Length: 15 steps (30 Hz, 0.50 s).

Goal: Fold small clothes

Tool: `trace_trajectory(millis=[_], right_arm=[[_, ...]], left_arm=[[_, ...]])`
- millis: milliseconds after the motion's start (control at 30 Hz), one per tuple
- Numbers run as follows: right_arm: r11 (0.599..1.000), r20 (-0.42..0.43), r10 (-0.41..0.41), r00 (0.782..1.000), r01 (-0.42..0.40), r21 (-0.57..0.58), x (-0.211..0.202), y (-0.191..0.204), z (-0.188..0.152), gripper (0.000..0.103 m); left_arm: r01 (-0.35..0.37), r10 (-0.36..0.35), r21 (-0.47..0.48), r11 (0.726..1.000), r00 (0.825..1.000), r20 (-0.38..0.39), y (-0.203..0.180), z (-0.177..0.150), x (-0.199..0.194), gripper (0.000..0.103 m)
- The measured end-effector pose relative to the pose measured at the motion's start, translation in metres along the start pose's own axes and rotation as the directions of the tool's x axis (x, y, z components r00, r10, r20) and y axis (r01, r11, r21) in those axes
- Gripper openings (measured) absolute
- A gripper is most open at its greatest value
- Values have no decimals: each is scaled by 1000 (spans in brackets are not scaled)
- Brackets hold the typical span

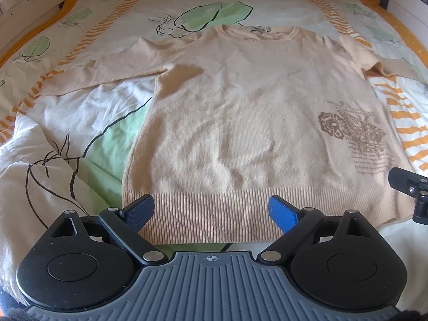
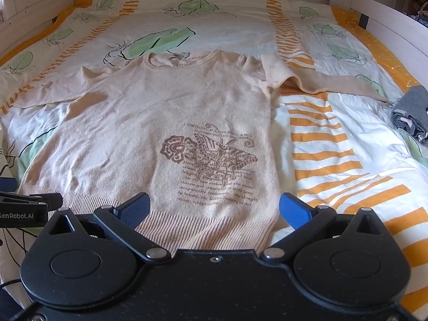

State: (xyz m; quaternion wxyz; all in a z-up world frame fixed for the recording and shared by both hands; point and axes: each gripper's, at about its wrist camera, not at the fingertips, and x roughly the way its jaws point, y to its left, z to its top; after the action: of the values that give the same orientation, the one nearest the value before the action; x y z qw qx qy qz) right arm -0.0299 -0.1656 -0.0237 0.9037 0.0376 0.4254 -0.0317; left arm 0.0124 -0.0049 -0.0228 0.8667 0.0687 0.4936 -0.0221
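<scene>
A cream knit sweater [image 1: 240, 112] lies flat and face up on the bed, collar at the far end, both sleeves spread sideways, a brown butterfly print [image 2: 208, 160] near its lower right. My left gripper [image 1: 211, 211] is open, its blue pads hovering over the left part of the ribbed hem [image 1: 208, 214]. My right gripper [image 2: 214, 208] is open too, spread over the hem's right corner [image 2: 214, 230], just below the print. Nothing is pinched between either pair of fingers. Each gripper shows at the edge of the other's view.
The bed cover [image 2: 334, 147] is white with green leaves and orange stripes, rumpled at the left. A folded grey garment [image 2: 412, 112] lies at the right edge. White bed rails [image 2: 388, 21] frame the far end and right side.
</scene>
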Motion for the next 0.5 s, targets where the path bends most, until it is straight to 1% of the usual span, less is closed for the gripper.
trace_trajectory(millis=[267, 500], right_arm=[[1000, -10, 7, 1000, -7, -8, 3, 1, -1, 102], [999, -1, 42, 999, -42, 1, 3, -2, -1, 102]], left_arm=[[16, -16, -9, 1000, 1000, -2, -1, 1, 0, 93], [21, -21, -9, 1000, 1000, -1, -1, 5, 2, 93]])
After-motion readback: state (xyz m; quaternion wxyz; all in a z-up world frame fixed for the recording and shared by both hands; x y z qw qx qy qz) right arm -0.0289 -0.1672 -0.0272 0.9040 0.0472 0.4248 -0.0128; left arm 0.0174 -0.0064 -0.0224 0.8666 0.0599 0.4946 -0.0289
